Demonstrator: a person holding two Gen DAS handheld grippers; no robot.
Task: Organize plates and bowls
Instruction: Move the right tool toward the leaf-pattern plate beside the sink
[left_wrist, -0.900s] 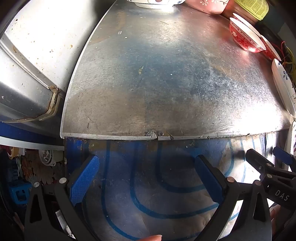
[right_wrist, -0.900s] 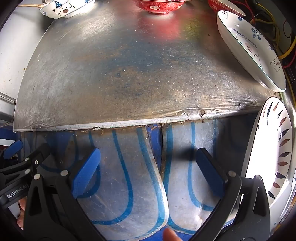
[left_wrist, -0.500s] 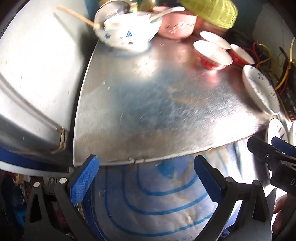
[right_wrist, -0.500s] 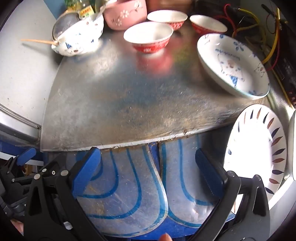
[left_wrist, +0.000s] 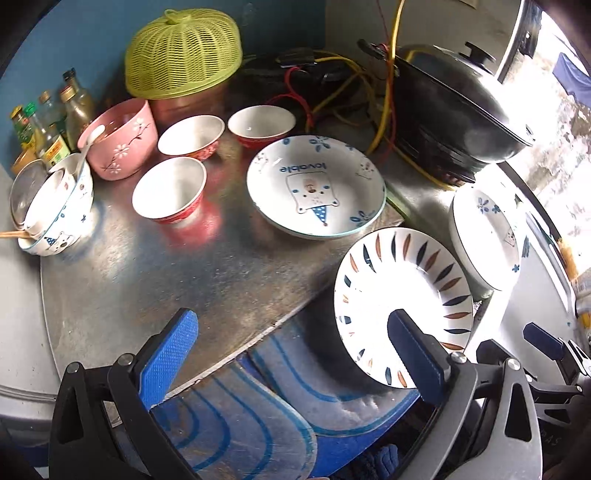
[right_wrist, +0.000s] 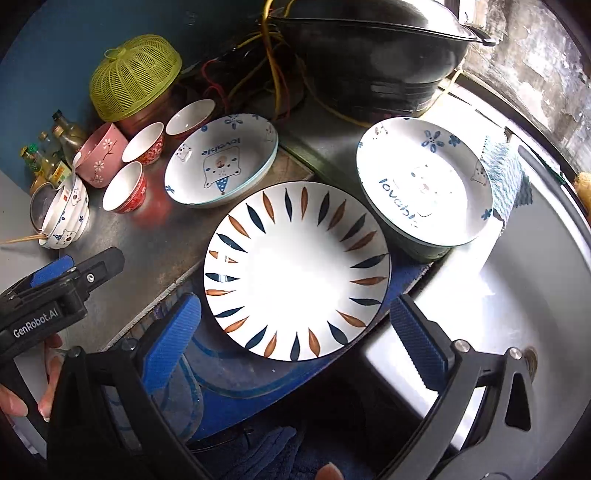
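Observation:
A white plate with blue and brown leaf marks (left_wrist: 402, 295) (right_wrist: 295, 269) sits at the metal counter's (left_wrist: 147, 280) front right corner. A bear-print plate (left_wrist: 316, 186) (right_wrist: 221, 158) lies behind it, and a second one (left_wrist: 484, 240) (right_wrist: 424, 184) to its right. Three red bowls (left_wrist: 168, 190) (left_wrist: 192, 136) (left_wrist: 260, 125), a pink bowl (left_wrist: 120, 138) and a white bear bowl (left_wrist: 55, 210) holding a spoon stand at the left. My left gripper (left_wrist: 290, 328) hangs open over the counter's edge. My right gripper (right_wrist: 295, 314) is open above the leaf plate's near rim, its pads off it.
A green mesh food cover (left_wrist: 183, 55) and tangled wires (left_wrist: 332, 92) fill the back. A lidded black pot (left_wrist: 454, 107) stands back right, and bottles (left_wrist: 48, 122) back left. A white surface (right_wrist: 517, 295) lies to the right, with blue-striped fabric (left_wrist: 240, 424) below the counter.
Both views have swung from the counter's front edge up and right, bringing the bowls and plates fully into sight. Both grippers stay open and empty.

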